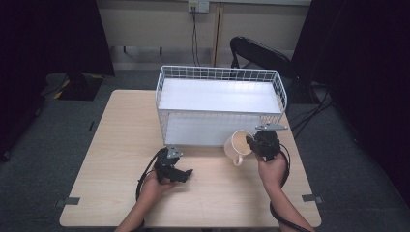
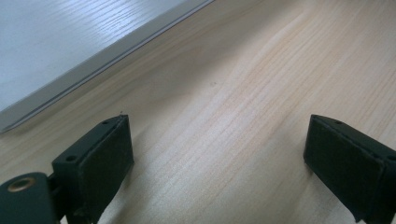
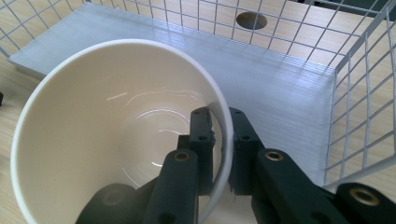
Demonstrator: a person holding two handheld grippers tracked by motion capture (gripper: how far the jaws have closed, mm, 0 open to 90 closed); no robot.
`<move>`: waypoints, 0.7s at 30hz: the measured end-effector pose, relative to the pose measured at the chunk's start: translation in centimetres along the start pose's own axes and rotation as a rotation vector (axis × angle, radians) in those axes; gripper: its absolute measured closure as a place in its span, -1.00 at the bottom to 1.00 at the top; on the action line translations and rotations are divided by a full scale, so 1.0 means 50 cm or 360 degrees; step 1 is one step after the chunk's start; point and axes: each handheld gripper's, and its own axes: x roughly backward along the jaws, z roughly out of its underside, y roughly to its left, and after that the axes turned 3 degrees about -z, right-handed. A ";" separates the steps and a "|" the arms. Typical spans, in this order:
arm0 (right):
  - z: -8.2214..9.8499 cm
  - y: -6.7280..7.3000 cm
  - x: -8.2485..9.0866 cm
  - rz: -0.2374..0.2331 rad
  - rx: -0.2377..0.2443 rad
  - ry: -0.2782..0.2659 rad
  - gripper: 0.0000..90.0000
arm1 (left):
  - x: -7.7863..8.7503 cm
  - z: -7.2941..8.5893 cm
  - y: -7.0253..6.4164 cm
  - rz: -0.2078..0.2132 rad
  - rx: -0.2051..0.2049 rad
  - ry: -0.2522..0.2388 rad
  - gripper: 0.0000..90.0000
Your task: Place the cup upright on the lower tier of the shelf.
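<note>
High view: a white wire rack [image 1: 220, 104] with two shelves stands on a pale wood table [image 1: 116, 159]; the right gripper [image 1: 252, 141] holds a cream cup [image 1: 238, 145] at the lower shelf's front. Left gripper view: the left gripper [image 2: 217, 154] rests low over bare woodgrain, jaws spread wide. Right gripper view: jaws pinch the cup's glossy rim, one inside, one outside.

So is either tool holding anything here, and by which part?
The right tool grips the cream mug by its rim wall, one jaw inside and one outside. The left tool is open over the wooden table, holding nothing.
</note>
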 end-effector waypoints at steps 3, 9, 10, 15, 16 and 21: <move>-0.002 0.001 -0.001 0.0007 0.0003 -0.0003 0.85 | 0.000 0.000 0.000 -0.0001 0.0002 0.0001 -0.84; -0.006 0.000 -0.004 0.0022 0.0003 -0.0015 0.85 | -0.002 -0.001 -0.002 -0.0004 -0.0005 0.0017 -0.92; -0.007 0.000 -0.005 0.0021 0.0004 -0.0016 0.85 | -0.002 -0.001 -0.002 -0.0003 -0.0006 0.0018 -0.93; -0.010 0.000 -0.008 0.0038 -0.0003 -0.0027 0.85 | -0.003 -0.001 -0.002 -0.0001 0.0001 0.0017 -0.93; -0.011 0.000 -0.009 0.0041 -0.0002 -0.0028 0.85 | -0.003 -0.001 -0.002 -0.0001 0.0001 0.0018 -0.93; -0.013 0.000 -0.013 0.0059 0.0000 -0.0046 0.85 | -0.002 -0.002 -0.002 -0.0001 -0.0010 0.0023 -0.94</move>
